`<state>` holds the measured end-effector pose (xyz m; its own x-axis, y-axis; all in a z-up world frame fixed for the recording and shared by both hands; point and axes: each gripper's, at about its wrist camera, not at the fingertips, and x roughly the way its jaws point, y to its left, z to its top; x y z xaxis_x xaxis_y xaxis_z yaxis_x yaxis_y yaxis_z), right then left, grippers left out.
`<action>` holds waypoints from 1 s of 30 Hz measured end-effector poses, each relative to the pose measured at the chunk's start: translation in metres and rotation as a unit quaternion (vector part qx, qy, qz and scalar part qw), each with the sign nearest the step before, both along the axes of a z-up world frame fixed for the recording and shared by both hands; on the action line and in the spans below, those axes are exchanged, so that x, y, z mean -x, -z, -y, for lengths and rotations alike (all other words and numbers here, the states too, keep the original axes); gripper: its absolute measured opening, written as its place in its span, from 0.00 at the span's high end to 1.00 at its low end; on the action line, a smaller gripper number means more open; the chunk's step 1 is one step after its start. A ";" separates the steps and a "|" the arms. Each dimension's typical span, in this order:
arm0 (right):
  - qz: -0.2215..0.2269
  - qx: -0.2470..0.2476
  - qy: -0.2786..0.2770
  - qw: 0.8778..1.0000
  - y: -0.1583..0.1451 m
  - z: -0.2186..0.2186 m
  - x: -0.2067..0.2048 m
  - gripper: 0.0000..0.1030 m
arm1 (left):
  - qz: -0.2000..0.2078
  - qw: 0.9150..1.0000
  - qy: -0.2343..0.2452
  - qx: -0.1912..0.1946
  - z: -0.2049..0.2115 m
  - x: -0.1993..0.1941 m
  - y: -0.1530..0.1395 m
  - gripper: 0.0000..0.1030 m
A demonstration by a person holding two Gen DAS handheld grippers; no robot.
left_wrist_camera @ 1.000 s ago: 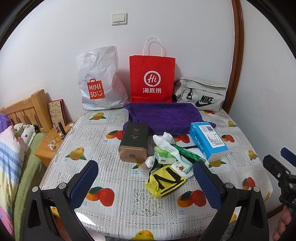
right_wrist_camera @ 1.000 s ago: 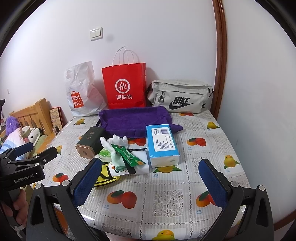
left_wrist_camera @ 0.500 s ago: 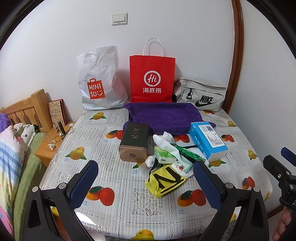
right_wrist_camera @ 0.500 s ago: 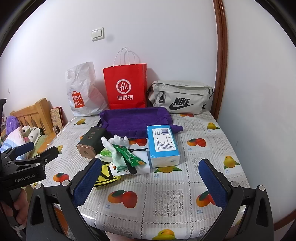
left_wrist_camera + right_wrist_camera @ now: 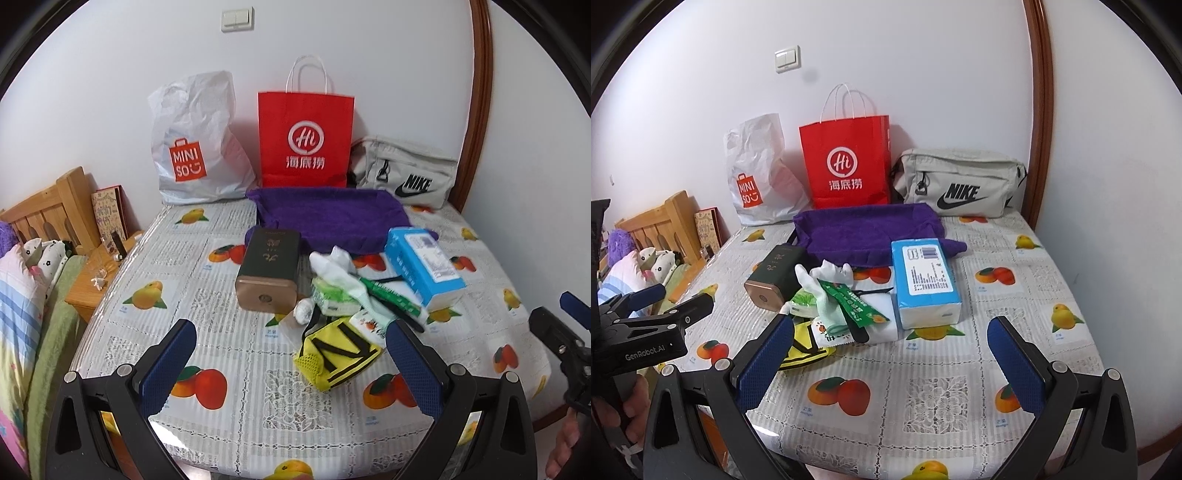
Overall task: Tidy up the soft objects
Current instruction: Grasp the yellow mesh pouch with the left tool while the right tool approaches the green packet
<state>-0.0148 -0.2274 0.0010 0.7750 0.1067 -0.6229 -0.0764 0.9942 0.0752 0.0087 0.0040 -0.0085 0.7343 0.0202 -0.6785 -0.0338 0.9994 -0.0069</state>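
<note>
A pile lies mid-table: a yellow mesh cloth (image 5: 338,356), a white glove (image 5: 338,267), a green wipes pack (image 5: 332,297), a blue tissue pack (image 5: 423,264) and a dark tin (image 5: 267,269). A purple towel (image 5: 328,218) lies behind them. My left gripper (image 5: 291,363) is open and empty, held near the table's front edge before the yellow cloth. My right gripper (image 5: 890,356) is open and empty, low over the front edge, in front of the tissue pack (image 5: 923,280). The glove (image 5: 827,284) and the towel (image 5: 868,229) show there too.
A white Miniso bag (image 5: 195,147), a red paper bag (image 5: 304,136) and a grey Nike bag (image 5: 402,173) stand against the back wall. A wooden headboard (image 5: 48,210), nightstand (image 5: 99,273) and bedding lie left. The fruit-print tablecloth (image 5: 934,398) covers the table.
Both grippers have drifted slightly upward and back; the objects sit a touch lower in view. Nothing on the table has moved.
</note>
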 end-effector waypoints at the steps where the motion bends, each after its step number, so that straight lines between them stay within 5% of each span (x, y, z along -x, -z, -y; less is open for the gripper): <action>1: -0.007 -0.004 -0.002 1.000 0.004 0.001 -0.003 0.00 | -0.004 1.000 0.000 -0.002 0.000 -0.002 0.005 0.00; 18: -0.065 0.013 0.007 0.998 0.071 0.008 -0.047 0.00 | -0.083 0.994 0.069 0.002 0.012 -0.056 0.094 0.00; 30: -0.088 0.033 0.005 0.996 0.097 0.009 -0.068 0.00 | -0.115 0.985 0.126 0.017 0.020 -0.089 0.130 0.00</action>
